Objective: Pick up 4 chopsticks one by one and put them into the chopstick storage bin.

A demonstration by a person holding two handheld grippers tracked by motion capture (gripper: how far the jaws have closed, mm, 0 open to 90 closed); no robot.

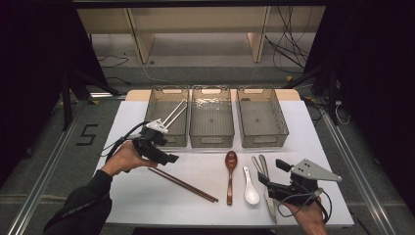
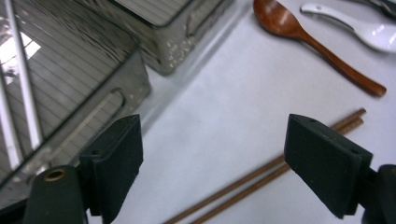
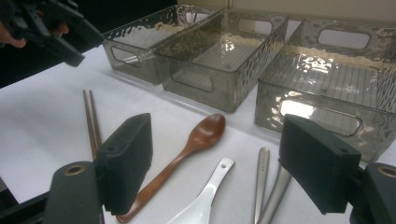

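White table (image 1: pixel 147 205), black surroundings, cables on the floor beyond.

Layout:
- Along the far edge, side by side: left bin (image 1: pixel 169 88), middle bin (image 1: pixel 211 142), right bin (image 1: pixel 262 142), all smoked and translucent.
- Inside the left bin: pale chopsticks (image 1: pixel 175 113), lying diagonally.
- On the open table between the bins and the near edge: wooden chopsticks (image 1: pixel 183 185) towards the left, then wooden spoon (image 1: pixel 230 178), white ceramic spoon (image 1: pixel 250 188) and metal cutlery (image 1: pixel 261 165) towards the right.

Grippers:
- Left gripper (image 1: pixel 166 155): just outside the near wall of the left bin, spread wide, holding nothing; aimed towards the wooden chopsticks.
- Right gripper (image 1: pixel 272 172): near the near right corner, above the metal cutlery handles, spread wide, holding nothing.

Step in hand, as judged: sorting cutlery into the bins by kind. One chopstick pair binned; next pick-up by the left gripper probably the wooden chopsticks.

Next move:
1. Lower the left gripper over the middle of the wooden chopsticks.
2. Straddle both sticks across their length.
3. Close only with both sticks between the pads; otherwise expect one to roll free.
4. Lift level and carry to the left bin.
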